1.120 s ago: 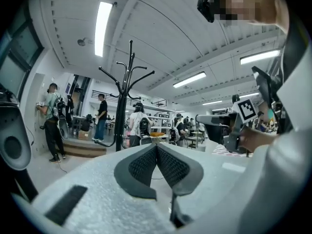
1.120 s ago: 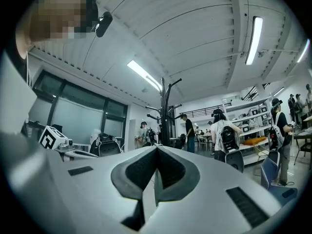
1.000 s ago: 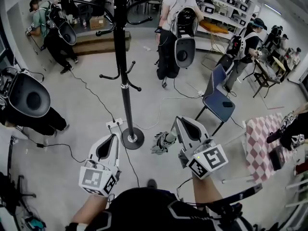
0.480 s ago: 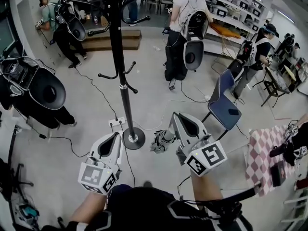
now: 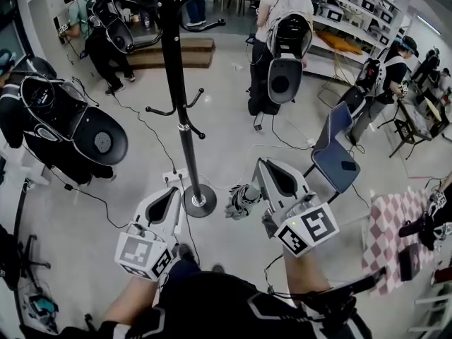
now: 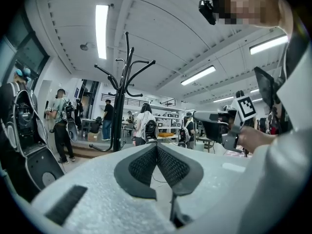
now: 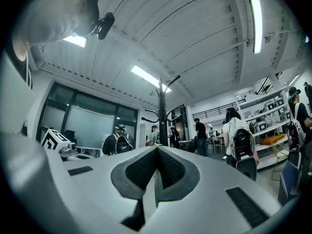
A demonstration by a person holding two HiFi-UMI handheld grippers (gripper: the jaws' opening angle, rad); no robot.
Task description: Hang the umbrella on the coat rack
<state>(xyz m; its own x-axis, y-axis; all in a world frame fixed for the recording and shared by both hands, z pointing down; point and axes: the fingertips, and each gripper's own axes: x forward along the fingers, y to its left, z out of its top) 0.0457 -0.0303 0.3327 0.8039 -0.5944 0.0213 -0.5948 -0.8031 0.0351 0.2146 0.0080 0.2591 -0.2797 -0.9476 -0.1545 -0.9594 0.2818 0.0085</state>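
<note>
The black coat rack stands on its round base just ahead of me, with hooks at mid height and curved arms at the top. It also shows as a pole in the right gripper view. A folded grey-and-white umbrella dangles beside my right gripper, whose jaws are shut on a thin pale strip of it. The umbrella hangs right of the rack's base. My left gripper is shut with nothing in it, close to the base's left side. Both grippers tilt upward.
A blue chair stands to the right and a checked tablecloth at the far right. A person with a dark round backpack is close on the left. Another person stands behind the rack. Cables and a power strip lie on the floor.
The view has closed in on the rack, whose base now sits between the grippers. The person on the left has come nearer. The umbrella stays in the right gripper.
</note>
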